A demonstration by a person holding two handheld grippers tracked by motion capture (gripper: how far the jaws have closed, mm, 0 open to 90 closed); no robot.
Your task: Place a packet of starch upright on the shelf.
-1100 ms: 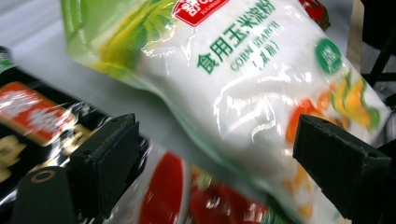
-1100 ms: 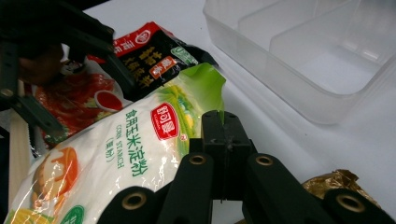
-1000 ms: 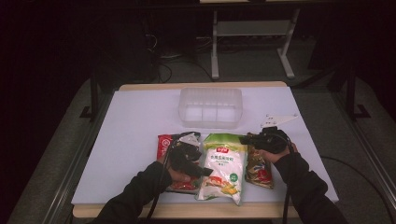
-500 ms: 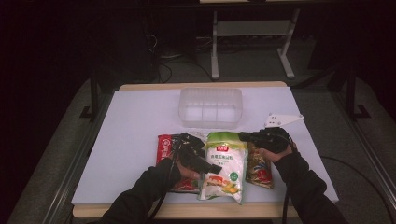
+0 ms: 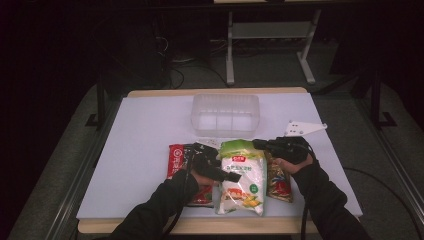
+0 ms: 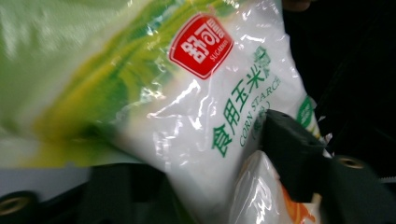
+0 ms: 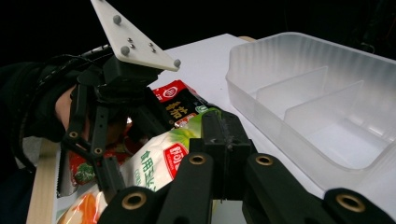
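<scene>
A white and green corn starch bag (image 5: 241,177) lies at the table's front middle, between a red and black bag (image 5: 176,157) and a brown snack bag (image 5: 279,180). My left gripper (image 5: 216,170) comes in from the left, and its jaws grip the bag's side. In the left gripper view the corn starch bag (image 6: 219,107) bulges between the jaws of my left gripper (image 6: 205,149). My right gripper (image 5: 259,144) is at the bag's green top. In the right gripper view the jaws of my right gripper (image 7: 222,133) are pressed together on that top edge (image 7: 198,122).
A clear divided plastic container (image 5: 226,114) stands behind the bags at the table's middle, and shows close in the right gripper view (image 7: 327,107). The left gripper's grey plate (image 7: 135,39) rises over the bags. The white table (image 5: 140,140) ends just before the bags.
My right gripper has moved left from the snack bag's top to the green top of the corn starch bag. My left gripper has stayed at the bag's left side.
</scene>
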